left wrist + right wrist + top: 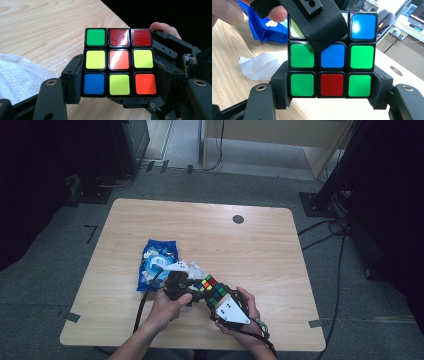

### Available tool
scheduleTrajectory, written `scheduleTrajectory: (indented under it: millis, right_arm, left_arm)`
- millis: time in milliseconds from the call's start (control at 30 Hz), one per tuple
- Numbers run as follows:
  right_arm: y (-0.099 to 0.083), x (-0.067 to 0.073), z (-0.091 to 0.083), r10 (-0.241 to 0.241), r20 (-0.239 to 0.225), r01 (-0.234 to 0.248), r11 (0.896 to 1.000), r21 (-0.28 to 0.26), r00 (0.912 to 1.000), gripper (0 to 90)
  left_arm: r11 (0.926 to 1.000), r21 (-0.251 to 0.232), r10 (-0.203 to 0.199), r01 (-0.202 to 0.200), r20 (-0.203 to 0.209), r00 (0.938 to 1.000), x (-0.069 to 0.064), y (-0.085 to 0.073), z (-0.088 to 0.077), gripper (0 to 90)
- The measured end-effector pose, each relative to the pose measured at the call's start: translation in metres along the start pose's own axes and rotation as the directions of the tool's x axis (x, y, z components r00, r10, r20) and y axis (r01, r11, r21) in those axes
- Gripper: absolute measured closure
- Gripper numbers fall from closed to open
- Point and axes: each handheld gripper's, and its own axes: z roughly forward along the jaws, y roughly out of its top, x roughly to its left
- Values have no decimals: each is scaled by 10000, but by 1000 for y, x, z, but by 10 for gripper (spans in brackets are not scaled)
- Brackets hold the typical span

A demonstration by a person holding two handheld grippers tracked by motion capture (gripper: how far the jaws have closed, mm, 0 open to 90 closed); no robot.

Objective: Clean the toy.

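1. Near the front edge of the wooden table (260, 245), slightly right of centre, the Rubik's cube (212, 289) was held clear of the surface between both grippers, so that a layer could be turned without friction from the tabletop.
2. The right gripper (331, 86) was clamped on the cube: in the right gripper view its two black jaws pressed against opposite sides of the bottom row, below the green and blue middle row. This grip appeared to serve as the fixed anchor.
3. The left gripper (117, 83) also pinched the cube: in the left gripper view its jaws bore on the two lower rows, beside the blue and orange stickers. Judged from this, the left unit was placed to twist one layer against the anchored one.
4. The left hand (167, 307) and right hand (245, 312) were held close together, which kept both grips square to the cube faces.
5. To the left, a white paper towel (20, 75) and a blue snack bag (157, 260) lay on the table, apart from the cube and outside the working zone.
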Motion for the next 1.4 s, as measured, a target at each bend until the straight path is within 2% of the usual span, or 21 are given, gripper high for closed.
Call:
scheduleTrajectory:
  millis: [233, 267, 333, 400, 433, 467, 500, 533, 600, 667, 700, 767, 833, 867, 933, 1000, 1067, 1133, 1200, 1333, 1400]
  right_arm:
    - [-5, -11, -1, 17, 155, -23, 9990, 442, 9999, 351]
    - [-7, -16, -2, 104, 208, -115, 9985, 540, 9997, 351]
    - [-10, -23, -3, 256, 333, -278, 9974, 670, 9991, 351]
    - [-14, -31, -3, 396, 432, -432, 9954, 851, 9983, 351]
    - [-16, -33, -3, 456, 457, -498, 9944, 937, 9979, 351]
    - [-18, -35, -3, 449, 470, -494, 9938, 999, 9979, 350]
    - [-19, -36, -3, 458, 479, -507, 9930, 1063, 9978, 351]
    - [-20, -36, -3, 486, 473, -536, 9925, 1103, 9977, 351]
    - [-20, -35, -3, 483, 413, -528, 9920, 1148, 9980, 350]
    - [-20, -34, -2, 439, 307, -471, 9924, 1140, 9986, 350]
    - [-20, -33, -2, 390, 277, -419, 9926, 1143, 9989, 350]
    - [-19, -31, -1, 364, 195, -385, 9919, 1206, 9991, 350]
    - [-19, -31, -1, 372, 149, -387, 9917, 1230, 9992, 350]
    - [-19, -30, -1, 361, 123, -373, 9918, 1225, 9993, 350]
    - [-19, -30, -1, 394, 82, -401, 9915, 1238, 9992, 350]
    - [-19, -29, -1, 354, 23, -354, 9917, 1232, 9994, 350]
    - [-19, -28, -1, 325, -39, -318, 9916, 1252, 9995, 350]
    - [-19, -27, 0, 289, -75, -277, 9917, 1259, 9996, 350]
    - [-19, -27, -1, 284, -93, -270, 9920, 1233, 9996, 350]
    - [-18, -28, -2, 343, -82, -331, 9926, 1165, 9994, 350]
    - [-18, -28, -2, 374, -114, -358, 9927, 1153, 9992, 350]
  left_arm:
    - [9982, -566, 183, -198, -272, 9995, 2, 2, -9, 315]
    - [9981, -577, 179, -205, -464, 9988, 3, 2, -10, 302]
    - [9983, -458, 289, -355, -1393, 9898, 7, 1, -10, 298]
    - [9993, -366, 27, -90, -1681, 9858, 13, -2, -8, 304]
    - [9997, -262, -59, 5, -2084, 9780, 15, -3, -6, 314]
    - [9999, -154, -63, 25, -2517, 9678, 16, -4, -4, 330]
    - [10000, 86, 9, 19, -3196, 9475, 17, -7, 1, 346]
    - [9998, 209, 49, 26, -3541, 9352, 18, -8, 4, 362]
    - [9979, 637, 343, -72, -4362, 8992, 19, -13, 13, 382]
    - [9931, 1153, 779, -234, -4960, 8648, 20, -16, 21, 414]
    - [9908, 1328, 906, -251, -5143, 8528, 20, -19, 24, 435]
    - [9851, 1690, 1223, -316, -5596, 8197, 21, -22, 31, 481]
    - [9778, 2035, 1618, -497, -5831, 7961, 20, -25, 35, 526]
    - [9741, 2184, 1789, -588, -5852, 7909, 20, -26, 36, 546]
    - [9644, 2509, 2226, -842, -5973, 7705, 19, -28, 39, 582]
    - [9567, 2681, 2561, -1138, -5884, 7669, 18, -29, 40, 625]
    - [9539, 2710, 2686, -1286, -5806, 7686, 17, -30, 40, 704]
    - [9587, 2476, 2589, -1401, -5557, 7900, 17, -30, 36, 833]
    - [9673, 2116, 2332, -1400, -5239, 8192, 17, -28, 31, 883]
    - [9776, 1085, 2102, -1802, -4885, 8469, 9, -20, 15, 894]
    - [9788, 505, 1994, -1984, -4549, 8679, 3, -15, 6, 895]
